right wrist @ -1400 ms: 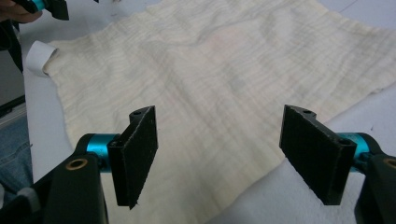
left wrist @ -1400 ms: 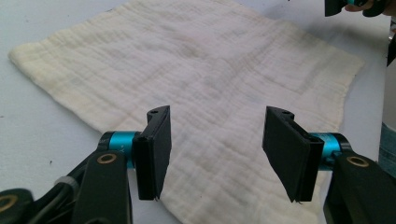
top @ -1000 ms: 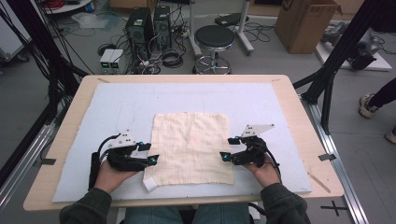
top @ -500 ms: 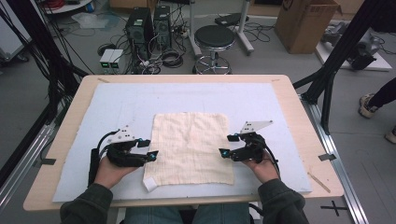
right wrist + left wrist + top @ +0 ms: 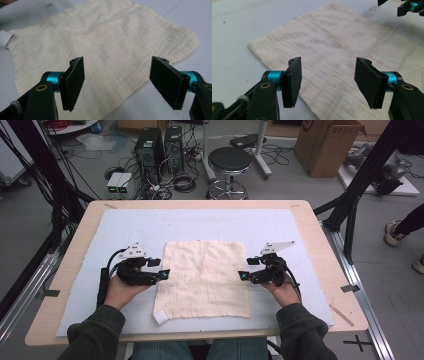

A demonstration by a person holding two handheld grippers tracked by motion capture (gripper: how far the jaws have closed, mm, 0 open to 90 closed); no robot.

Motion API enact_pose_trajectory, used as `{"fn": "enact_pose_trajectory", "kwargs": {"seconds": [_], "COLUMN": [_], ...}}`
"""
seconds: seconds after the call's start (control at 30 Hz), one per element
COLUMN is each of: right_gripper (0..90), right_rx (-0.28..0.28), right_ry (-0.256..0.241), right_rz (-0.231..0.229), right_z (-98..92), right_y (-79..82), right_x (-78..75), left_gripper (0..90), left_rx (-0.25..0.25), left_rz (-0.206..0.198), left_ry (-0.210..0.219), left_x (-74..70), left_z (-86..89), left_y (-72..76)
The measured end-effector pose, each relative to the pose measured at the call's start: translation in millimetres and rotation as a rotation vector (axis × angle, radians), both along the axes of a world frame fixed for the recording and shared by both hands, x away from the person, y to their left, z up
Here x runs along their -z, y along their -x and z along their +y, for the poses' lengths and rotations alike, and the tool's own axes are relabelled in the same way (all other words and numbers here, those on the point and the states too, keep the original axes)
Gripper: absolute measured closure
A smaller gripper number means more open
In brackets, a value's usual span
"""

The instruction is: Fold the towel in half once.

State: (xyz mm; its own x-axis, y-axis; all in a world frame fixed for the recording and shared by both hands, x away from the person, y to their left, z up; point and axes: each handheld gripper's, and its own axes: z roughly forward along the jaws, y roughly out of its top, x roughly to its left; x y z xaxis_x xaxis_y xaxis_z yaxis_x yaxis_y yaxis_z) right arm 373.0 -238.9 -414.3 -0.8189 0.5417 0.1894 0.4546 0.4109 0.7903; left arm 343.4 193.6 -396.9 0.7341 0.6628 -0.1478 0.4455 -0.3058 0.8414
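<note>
At the cloth's two side edges, my left gripper (image 5: 161, 274) and right gripper (image 5: 243, 276) sit with jaws spread wide, empty. The cream cloth (image 5: 202, 277) lies flat on the blue mat (image 5: 300, 235). Bite too shallow and I'd snag one layer, or drag it crooked.

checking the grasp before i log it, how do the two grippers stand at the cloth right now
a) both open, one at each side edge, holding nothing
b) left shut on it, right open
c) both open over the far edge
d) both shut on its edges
a: the left gripper and the right gripper each have jaws wide apart with nothing between them, one at each side edge of the flat cloth.
</note>
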Motion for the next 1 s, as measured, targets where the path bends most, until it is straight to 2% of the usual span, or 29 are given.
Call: {"fn": "enact_pose_trajectory", "kwargs": {"seconds": [0.1,0.2,0.53,0.57,0.67,0.77,0.83,0.9,1.0], "right_gripper": [23.8,23.7,23.9,24.0,25.0,25.6,26.0,29.0,29.1], "right_rx": [0.014,0.021,0.053,0.057,0.072,0.086,0.092,0.102,0.118], "right_ry": [0.016,0.026,0.030,0.031,0.029,0.031,0.031,0.020,0.020], "right_rz": [0.027,0.025,0.027,0.028,0.031,0.031,0.038,0.026,0.028], "right_z": [0.7,2.1,6.3,6.7,6.7,5.6,5.3,4.3,2.6], "right_y": [-9.4,-17.7,-46.6,-49.3,-57.1,-65.1,-70.0,-75.1,-82.6], "right_x": [1.6,-0.2,-10.1,-11.0,-14.0,-16.7,-19.1,-20.9,-19.4], "left_gripper": [39.8,40.5,43.0,42.9,43.0,43.8,44.3,44.2,44.6], "left_rx": [-0.016,-0.045,-0.132,-0.132,-0.144,-0.147,-0.155,-0.164,-0.180], "left_rz": [0.011,0.023,0.023,0.035,0.011,0.019,0.014,0.020,0.020], "left_ry": [0.015,0.036,0.035,0.027,0.036,0.010,0.028,0.025,0.024], "left_x": [-0.4,2.4,12.3,11.3,5.0,-1.9,-4.9,-5.7,-4.6], "left_z": [1.3,3.8,8.6,8.2,6.5,4.4,3.8,2.9,2.2], "left_y": [-11.3,-20.1,-37.4,-40.2,-47.0,-57.9,-64.5,-71.2,-78.7]}}
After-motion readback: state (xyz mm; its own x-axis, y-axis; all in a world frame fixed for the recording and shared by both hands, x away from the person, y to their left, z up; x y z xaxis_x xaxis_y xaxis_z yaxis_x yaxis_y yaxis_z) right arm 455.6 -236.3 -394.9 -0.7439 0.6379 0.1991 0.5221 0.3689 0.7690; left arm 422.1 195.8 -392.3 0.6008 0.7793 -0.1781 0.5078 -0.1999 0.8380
